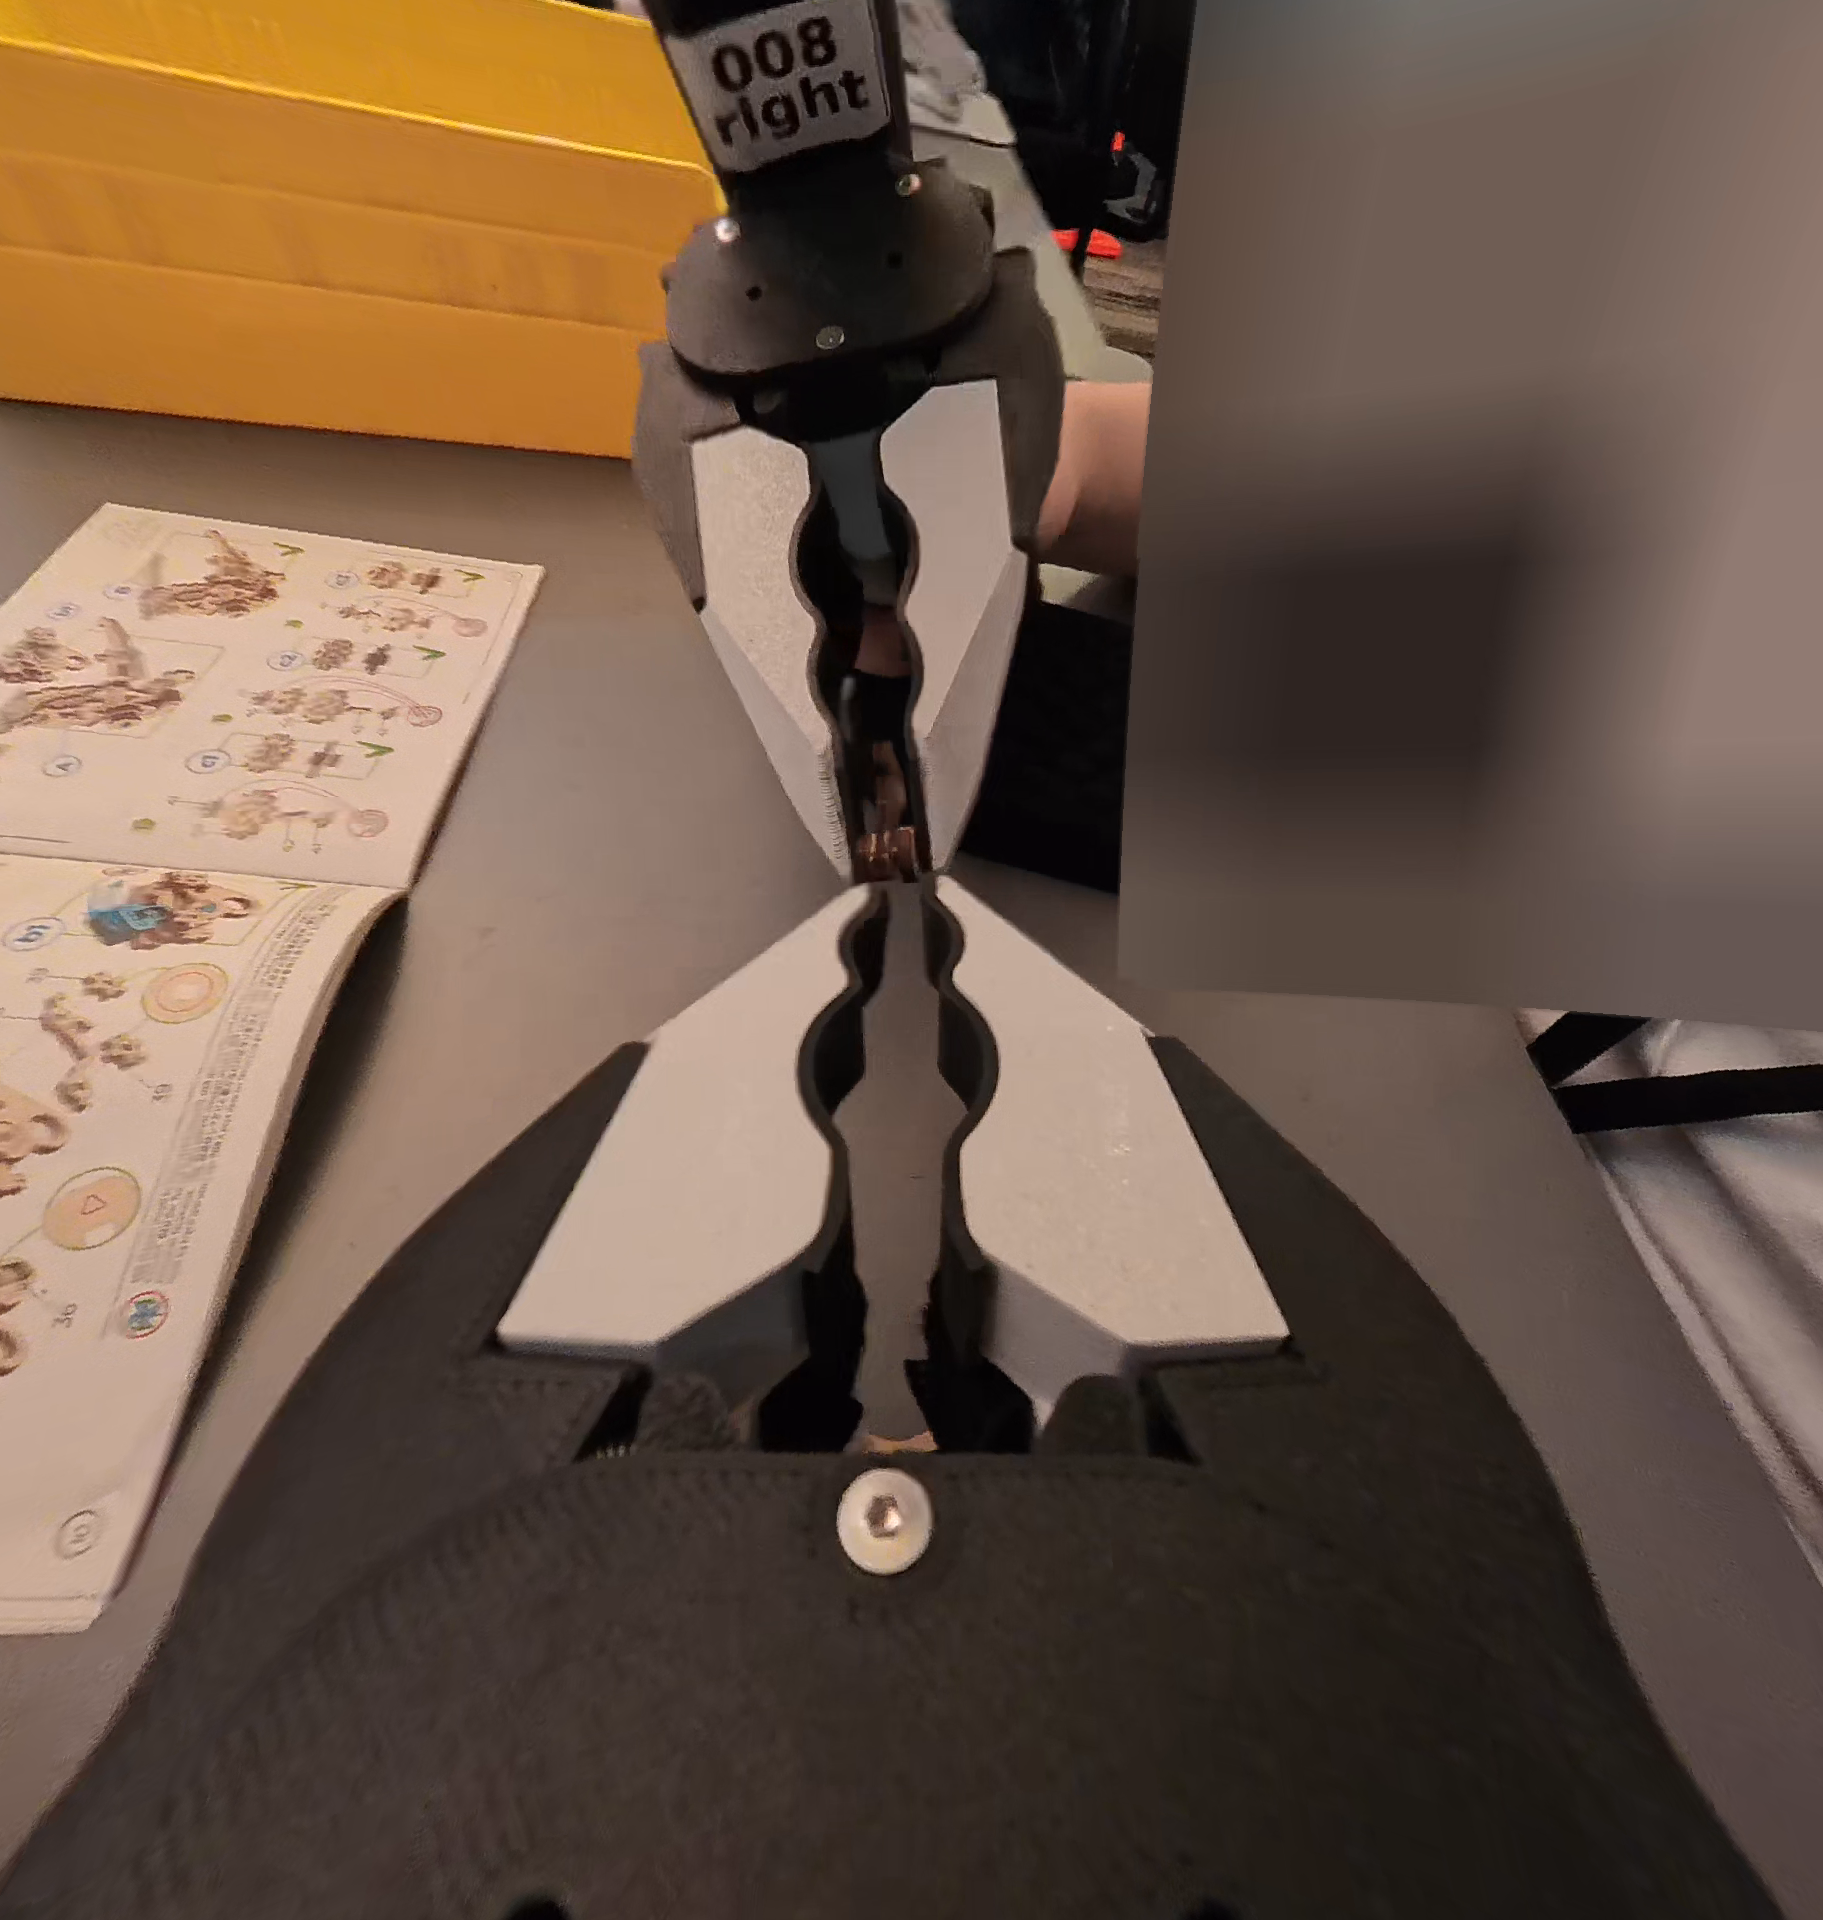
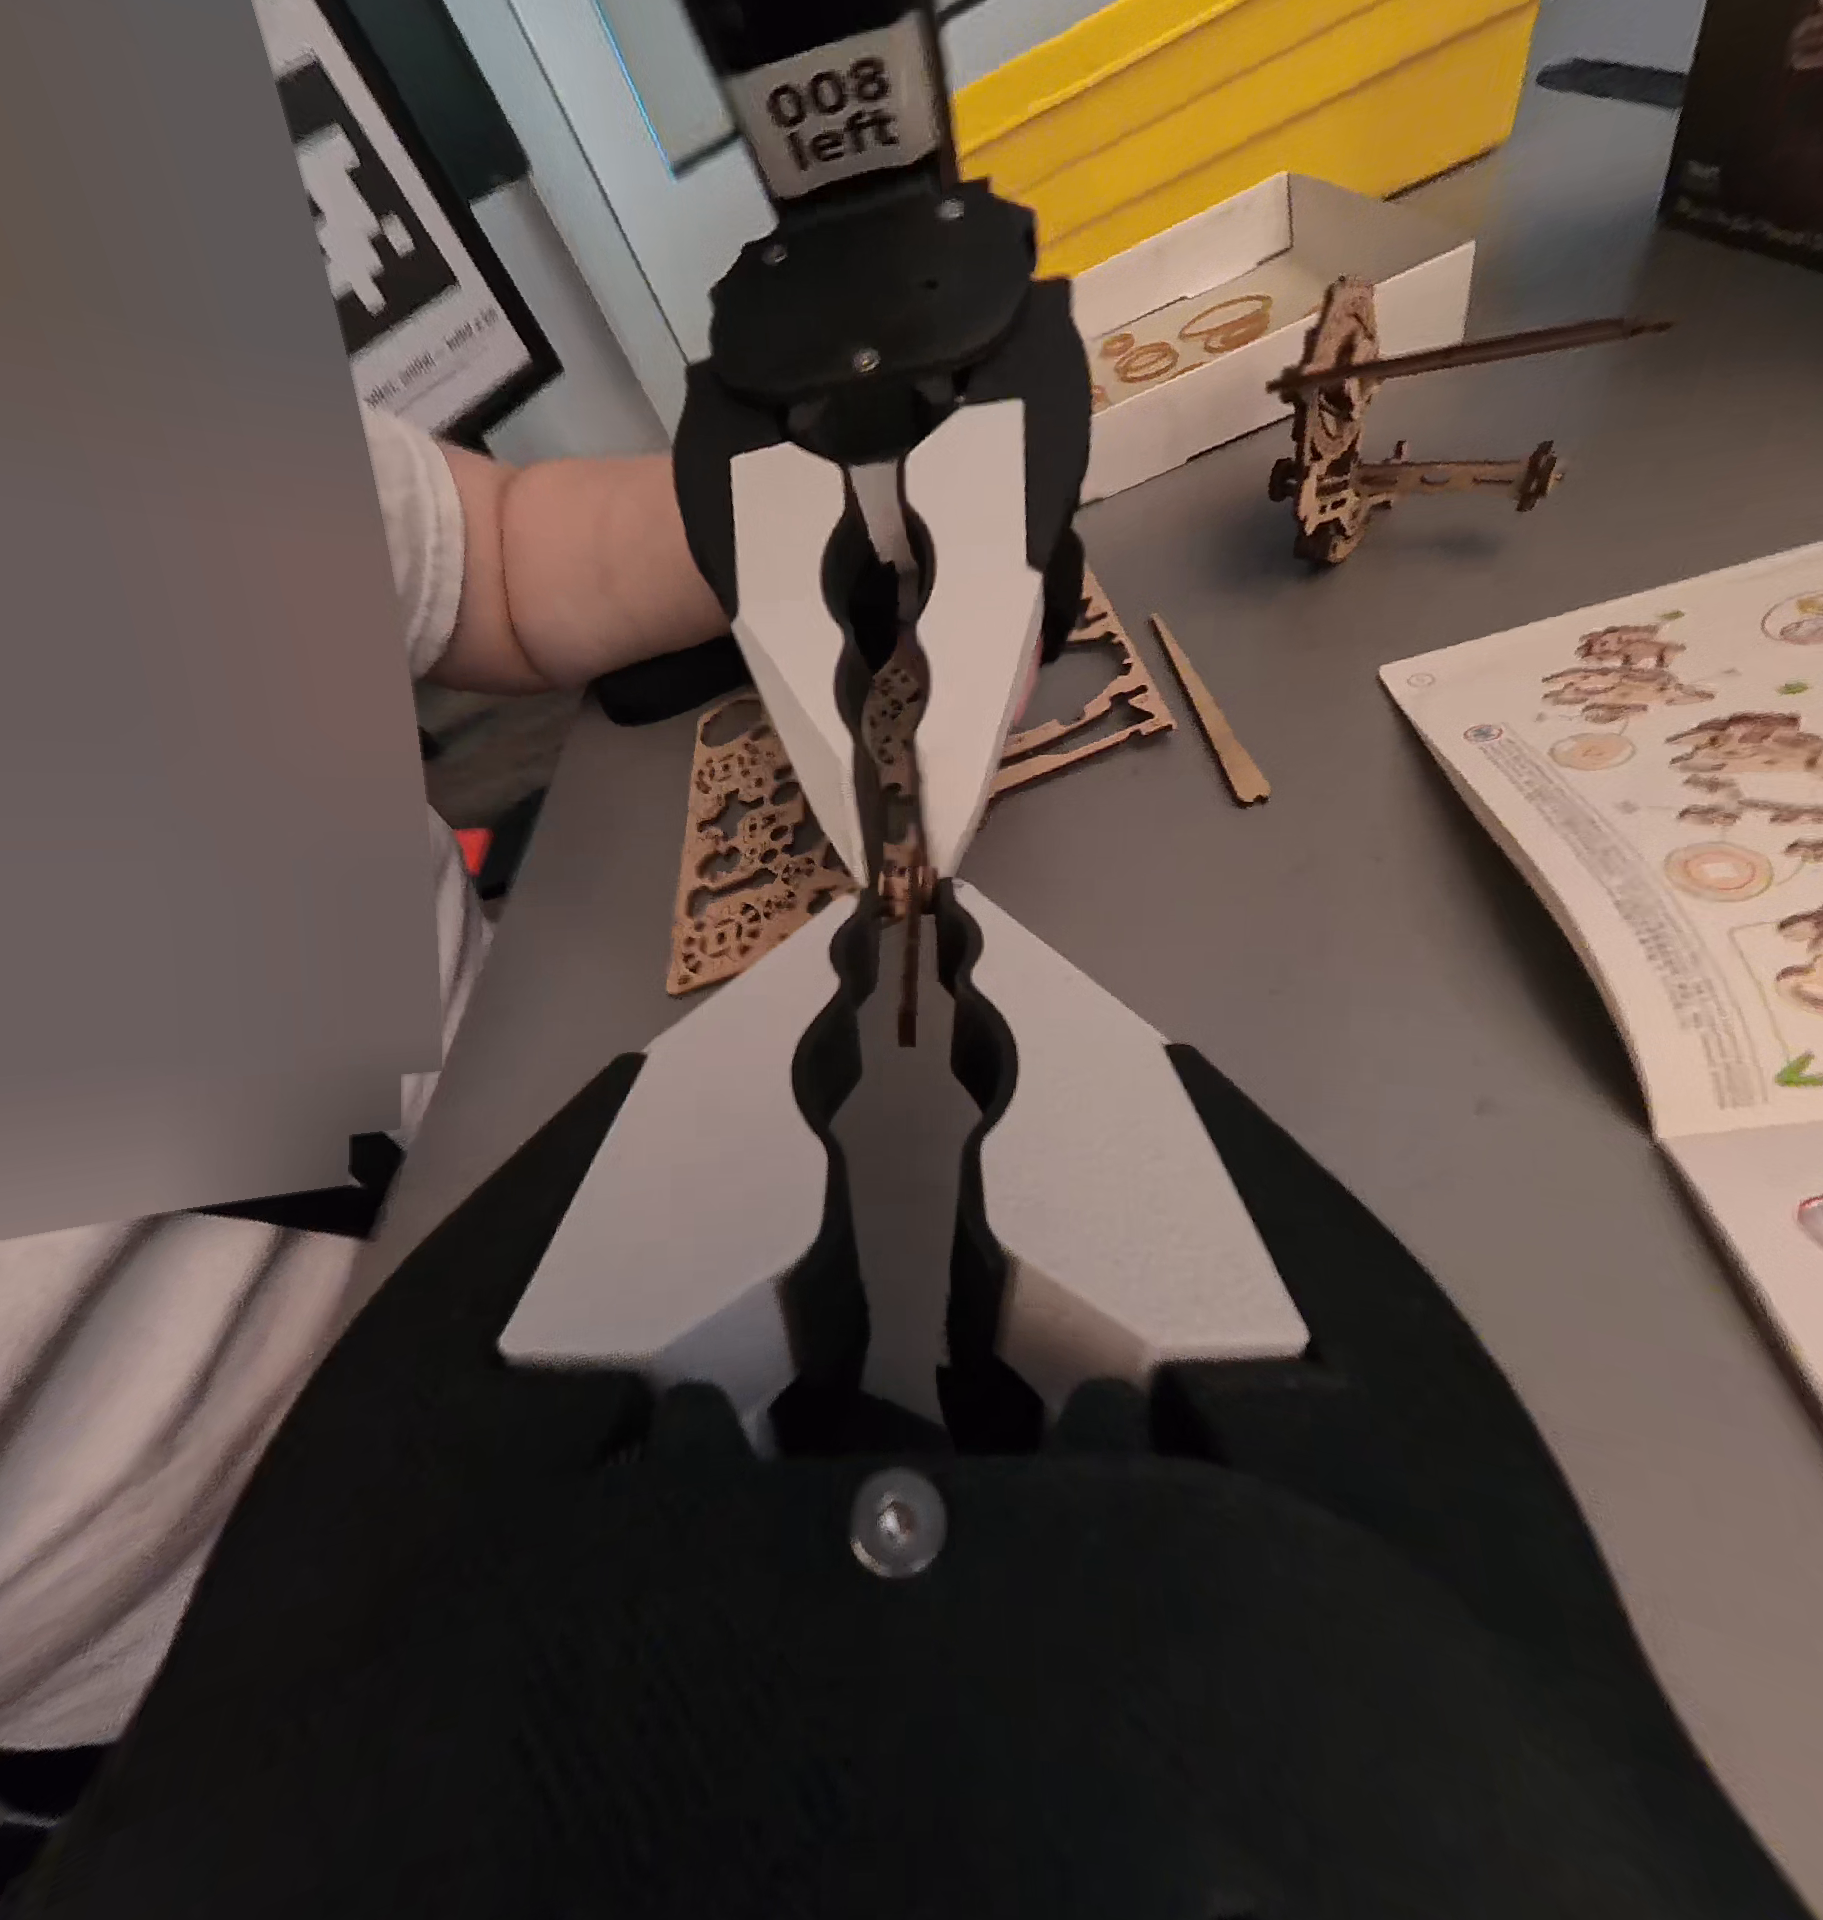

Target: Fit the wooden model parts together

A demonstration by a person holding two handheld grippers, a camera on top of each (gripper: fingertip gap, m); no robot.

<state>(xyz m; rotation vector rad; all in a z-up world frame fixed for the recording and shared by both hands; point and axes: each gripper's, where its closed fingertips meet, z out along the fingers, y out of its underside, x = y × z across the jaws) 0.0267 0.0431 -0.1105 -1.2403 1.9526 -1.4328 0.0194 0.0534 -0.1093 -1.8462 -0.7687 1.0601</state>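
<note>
My two grippers meet tip to tip above the grey table. In the left wrist view, my left gripper [image 1: 891, 896] is shut, and the right gripper [image 1: 886, 860] comes down from the top with a small brown wooden part [image 1: 889, 844] between its tips. In the right wrist view, my right gripper [image 2: 907, 899] is shut on a thin dark wooden strip [image 2: 905, 987] that runs back between its fingers. The left gripper [image 2: 900, 864] faces it, shut on a small round wooden part [image 2: 902, 878]. The two parts touch at the tips; the joint itself is hidden.
An open instruction booklet [image 1: 190, 935] lies on the table and also shows in the right wrist view [image 2: 1665, 831]. Beyond are a yellow bin [image 1: 315, 239], a punched-out wooden sheet [image 2: 751, 831], a loose wooden stick [image 2: 1208, 712], a partly built wooden model [image 2: 1343, 436] and a white box [image 2: 1250, 312]. A person's forearm [image 2: 574, 582] is close behind. The tips of both grippers are at nearly the same place.
</note>
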